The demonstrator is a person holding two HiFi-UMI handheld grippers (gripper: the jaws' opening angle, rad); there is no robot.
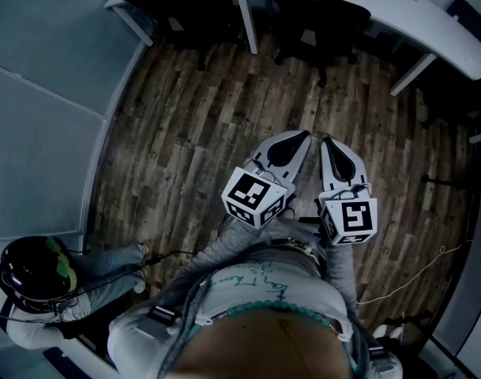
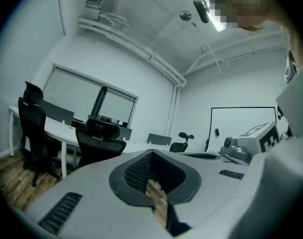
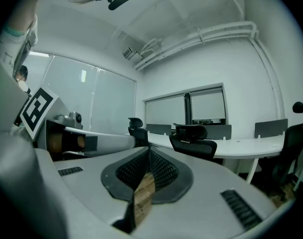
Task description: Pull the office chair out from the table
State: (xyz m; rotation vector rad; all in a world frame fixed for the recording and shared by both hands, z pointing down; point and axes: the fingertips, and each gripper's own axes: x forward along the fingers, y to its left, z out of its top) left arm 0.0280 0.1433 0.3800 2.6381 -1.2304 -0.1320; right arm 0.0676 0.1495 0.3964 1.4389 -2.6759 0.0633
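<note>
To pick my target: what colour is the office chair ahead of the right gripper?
Black; the office chair shows best in the right gripper view.

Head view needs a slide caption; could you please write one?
Left gripper and right gripper, both shut, above wood floor, facing office chair at white table.

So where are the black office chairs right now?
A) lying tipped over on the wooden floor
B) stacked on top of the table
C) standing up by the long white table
C: the black office chairs stand upright, close against the long white table, on the wooden plank floor.
</note>
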